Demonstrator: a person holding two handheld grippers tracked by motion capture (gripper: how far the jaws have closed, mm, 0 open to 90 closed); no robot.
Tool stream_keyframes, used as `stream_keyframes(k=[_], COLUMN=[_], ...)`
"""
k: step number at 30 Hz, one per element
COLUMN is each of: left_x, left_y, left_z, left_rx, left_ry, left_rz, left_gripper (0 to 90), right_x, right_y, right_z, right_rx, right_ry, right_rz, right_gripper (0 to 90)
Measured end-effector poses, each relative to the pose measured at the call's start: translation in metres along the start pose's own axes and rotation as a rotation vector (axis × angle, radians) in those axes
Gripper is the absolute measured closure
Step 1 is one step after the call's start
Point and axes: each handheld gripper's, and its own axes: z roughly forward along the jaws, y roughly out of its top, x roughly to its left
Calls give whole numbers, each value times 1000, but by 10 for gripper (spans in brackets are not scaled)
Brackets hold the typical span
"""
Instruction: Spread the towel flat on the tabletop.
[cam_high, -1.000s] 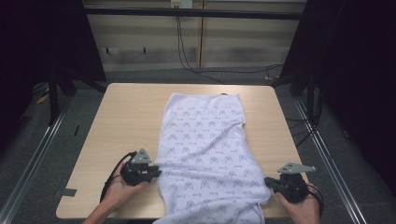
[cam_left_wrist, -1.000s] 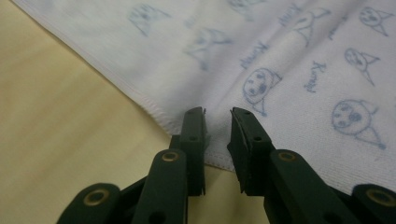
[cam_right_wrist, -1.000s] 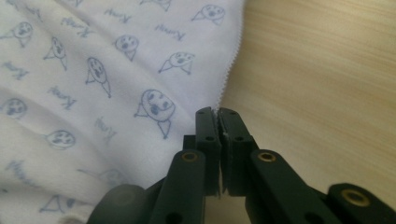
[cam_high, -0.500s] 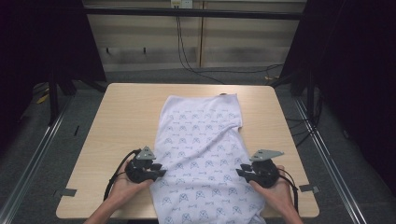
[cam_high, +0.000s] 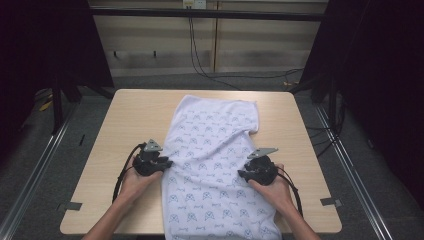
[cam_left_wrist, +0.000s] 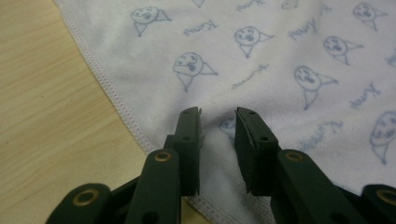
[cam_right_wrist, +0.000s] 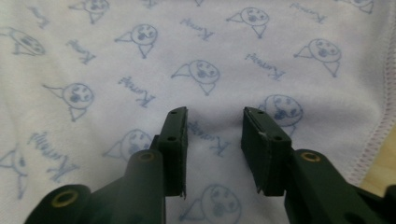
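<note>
With the cloth (cam_high: 215, 165) spread from the table's (cam_high: 125, 125) centre to six o'clock, both the left gripper (cam_high: 167, 163) and right gripper (cam_high: 242, 174) hover jaws apart, recently widening, nothing pinched; next probably gripping the side edges to fold.

A wooden table (cam_high: 125, 115) in a dim studio

Black drapes (cam_high: 385, 75) flank it; cables (cam_high: 200, 55) trail down a pale back wall (cam_high: 150, 35) onto grey floor (cam_high: 30, 165).
</note>
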Motion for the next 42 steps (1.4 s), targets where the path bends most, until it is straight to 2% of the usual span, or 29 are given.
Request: stream_keyframes(k=[1,2,4,7,8,9,11,12,14,16,17,18,19,20,21,23,24,25,26,27,28,30,31,33,36,37,38,41,42], left_x=[-2,-4,-9,-16,-23,-23,-35,-40,-47,-56,-60,-64,-68,-73,-73,-78,-79,-79,-78,-76,-72,-62,-57,-43,-20,-15,-12,-11,-13], left_y=[0,0,0,-4,-8,-8,-10,-12,-14,-20,-24,-27,-31,-39,-39,-45,-47,-48,-48,-46,-42,-30,-26,-15,-9,-8,-9,-7,-5], left_z=[-1,0,-2,-4,-7,-7,-10,-11,-14,-20,-24,-27,-31,-39,-39,-45,-48,-49,-50,-51,-50,-47,-45,-35,-16,-12,-8,-3,-2], left_rx=[8,3,19,1,4,4,17,13,26,33,36,31,34,44,44,52,65,72,70,66,50,3,-7,-8,-4,-4,-14,-34,-21], left_ry=[7,3,-9,-95,-144,-144,-181,-197,-219,-244,-266,-270,-273,-290,-290,-321,-330,-342,-343,-334,-324,-281,-259,-209,-136,-131,-133,-142,-129], left_rz=[13,-5,30,8,8,8,51,46,45,70,70,76,96,86,86,87,93,87,74,82,77,41,30,13,-40,-49,-62,-52,-22], left_gripper=[694,684,663,626,625,624,616,597,593,593,592,592,593,592,593,593,593,596,600,591,552,552,552,559,572,578,578,588,584], right_x=[2,2,-5,-10,-10,-10,-6,-2,3,11,14,20,23,33,33,36,36,34,32,28,19,15,9,0,-13,-25,-25,-34,-34], right_y=[0,-2,-8,-22,-27,-27,-36,-43,-52,-60,-62,-64,-66,-70,-70,-71,-71,-70,-68,-63,-51,-45,-36,-24,-6,0,0,1,0], right_z=[-1,-2,-8,-23,-27,-27,-38,-44,-53,-62,-64,-68,-70,-73,-73,-73,-72,-73,-73,-73,-74,-73,-69,-61,-39,-21,-21,-6,-4], right_rx=[6,9,11,32,31,31,62,64,79,100,108,122,129,126,126,111,90,52,26,-8,-68,-85,-109,-132,-104,-82,-82,-70,-51], right_ry=[-6,-5,9,7,10,10,15,17,26,48,67,109,127,132,132,150,152,145,151,141,116,98,78,72,41,37,37,18,11], right_rz=[-5,-14,12,19,4,4,-5,-25,-23,-43,-45,-41,-52,-68,-68,-60,-63,-42,-14,11,12,19,33,42,35,51,51,72,66], right_gripper=[626,623,623,634,638,638,645,649,656,655,655,657,675,676,676,658,645,633,616,618,598,591,591,575,559,556,556,551,553])
